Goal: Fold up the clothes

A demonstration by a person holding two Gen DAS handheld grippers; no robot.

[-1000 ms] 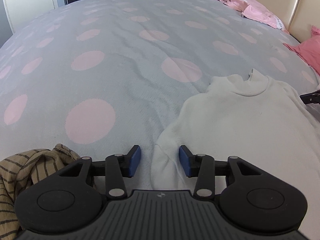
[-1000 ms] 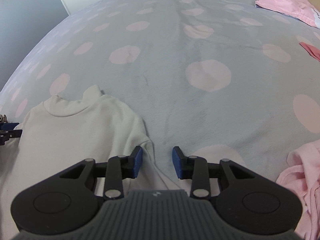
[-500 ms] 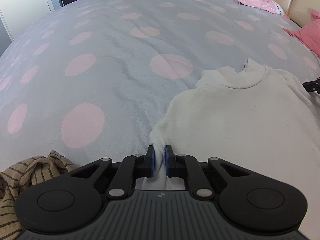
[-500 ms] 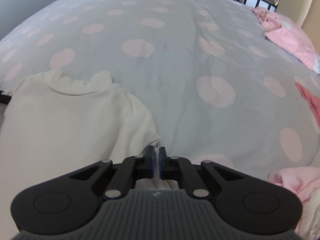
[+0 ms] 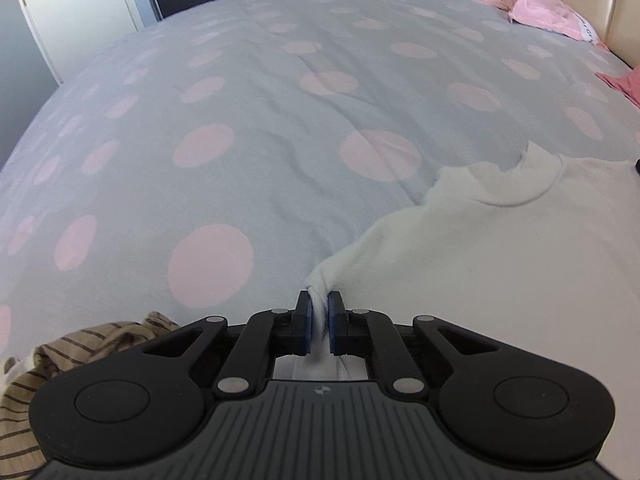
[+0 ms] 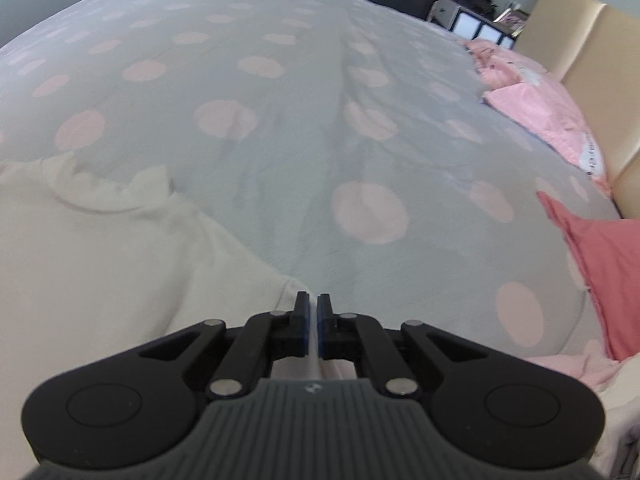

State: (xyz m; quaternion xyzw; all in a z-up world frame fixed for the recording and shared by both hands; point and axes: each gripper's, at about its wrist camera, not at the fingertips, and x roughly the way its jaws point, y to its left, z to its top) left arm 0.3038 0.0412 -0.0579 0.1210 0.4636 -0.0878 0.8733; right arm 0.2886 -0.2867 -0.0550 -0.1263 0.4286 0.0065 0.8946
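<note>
Both sets of fingers had just closed from open: L gripper (image 5: 319, 307) pinched on cream top (image 5: 500, 264) at its left shoulder edge, R gripper (image 6: 313, 309) clamped on the opposite shoulder edge. Top lay flat on dotted bed (image 5: 248, 128), collar away. Prob. ready to lift/fold. Hem and sleeves out of frame; R grip blurred.

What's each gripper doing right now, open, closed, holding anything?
Left gripper: closed on the edge of the cream knit high-neck top.
Right gripper: closed on that same top's opposite edge.
</note>
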